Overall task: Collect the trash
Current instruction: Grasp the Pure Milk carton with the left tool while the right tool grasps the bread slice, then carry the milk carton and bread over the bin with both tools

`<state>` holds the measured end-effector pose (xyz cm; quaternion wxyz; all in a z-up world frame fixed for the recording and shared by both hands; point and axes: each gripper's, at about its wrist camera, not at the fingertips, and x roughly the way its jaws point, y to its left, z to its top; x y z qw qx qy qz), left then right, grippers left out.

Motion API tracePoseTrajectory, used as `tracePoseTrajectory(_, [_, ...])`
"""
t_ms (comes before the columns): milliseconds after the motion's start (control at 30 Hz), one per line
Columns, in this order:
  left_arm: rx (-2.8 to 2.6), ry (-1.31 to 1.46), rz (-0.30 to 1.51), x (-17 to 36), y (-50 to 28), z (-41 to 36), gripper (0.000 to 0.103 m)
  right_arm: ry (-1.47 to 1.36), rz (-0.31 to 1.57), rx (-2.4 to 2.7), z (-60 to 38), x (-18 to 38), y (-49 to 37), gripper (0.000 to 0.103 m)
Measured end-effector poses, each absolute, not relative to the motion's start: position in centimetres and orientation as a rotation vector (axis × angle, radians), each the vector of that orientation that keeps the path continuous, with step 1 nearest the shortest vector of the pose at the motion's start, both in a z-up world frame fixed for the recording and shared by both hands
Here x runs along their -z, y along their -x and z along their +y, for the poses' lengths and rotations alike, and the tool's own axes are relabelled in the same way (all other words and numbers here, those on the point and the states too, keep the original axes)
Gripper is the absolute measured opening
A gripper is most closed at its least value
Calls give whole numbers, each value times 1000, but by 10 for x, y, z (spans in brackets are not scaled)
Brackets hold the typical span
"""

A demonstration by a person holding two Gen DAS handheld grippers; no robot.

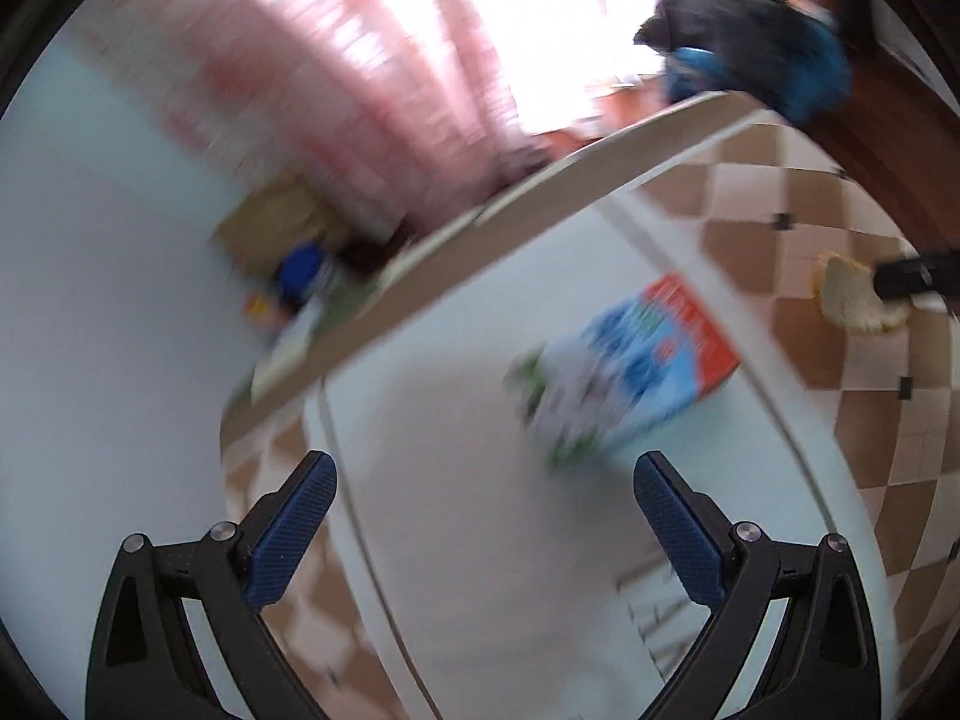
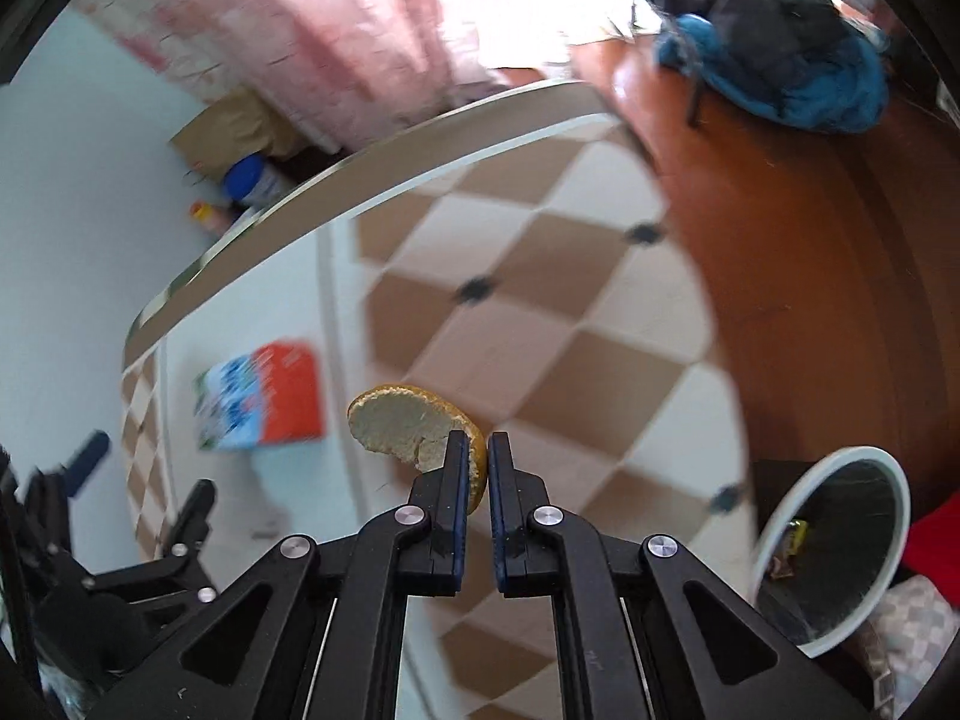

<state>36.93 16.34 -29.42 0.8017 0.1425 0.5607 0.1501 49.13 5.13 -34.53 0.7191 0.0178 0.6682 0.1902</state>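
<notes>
My right gripper point(image 2: 478, 456) is shut on a round piece of bread point(image 2: 402, 423) and holds it above the checkered table; the bread also shows in the left wrist view point(image 1: 852, 297), held by the right gripper's fingers point(image 1: 915, 277). My left gripper point(image 1: 483, 501) is open and empty, a little short of a blue, white and red carton point(image 1: 630, 378) lying on a white mat; the carton also shows in the right wrist view point(image 2: 261, 396). A white-rimmed trash bin point(image 2: 831, 546) with wrappers inside stands at the lower right.
The table has a brown and white checkered cloth point(image 2: 540, 300) with a white mat point(image 1: 480, 540) on it. A black and blue bag point(image 2: 774, 36) lies on a wooden surface beyond. A cardboard box point(image 2: 234, 126) and bottles point(image 2: 249, 180) stand by the pale wall.
</notes>
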Motion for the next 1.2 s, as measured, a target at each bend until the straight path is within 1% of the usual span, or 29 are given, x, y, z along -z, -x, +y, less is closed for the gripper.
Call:
tracePoseTrajectory(100, [-155,-385,1237,302,-392,157,101,-36,1496,-387,43,351,-507,7])
tracePoseTrajectory(300, [59,-431,1325,326,-416,153,100,-61,1543,-377,42,363,-521,6])
tracePoseTrajectory(333, [83,-435,1339,329,-417,152,96,-62,1546,-379,42,364,-522,6])
tracePoseTrajectory(367, [94,-438,1347,332,-418,151,85,-61,1548,-380,43,365,-522,6])
tracePoseTrajectory(400, [105,-414,1349,330,-419,150,81,-60,1548,-383,44,365,-523,6])
tracePoseTrajectory(433, [117,-394,1353,327,-420,149,63,-58,1548,-387,43,365,-523,6])
tracePoseTrajectory(600, [49,-351,1341,318,-416,149,61,-49,1529,-410,41,360,-517,6])
tracePoseTrajectory(767, [-85,-285,1262,300,-392,145,59,-39,1458,-440,35,340,-494,7])
tracePoseTrajectory(867, [-187,-202,1211,282,-371,141,58,-42,1415,-460,26,324,-474,7])
tracePoseTrajectory(1067, [-321,50,1172,245,-326,124,58,-90,1340,-476,-12,287,-431,7])
tracePoseTrajectory(1200, [-357,85,1105,215,-304,93,58,-133,1307,-480,-50,263,-404,7])
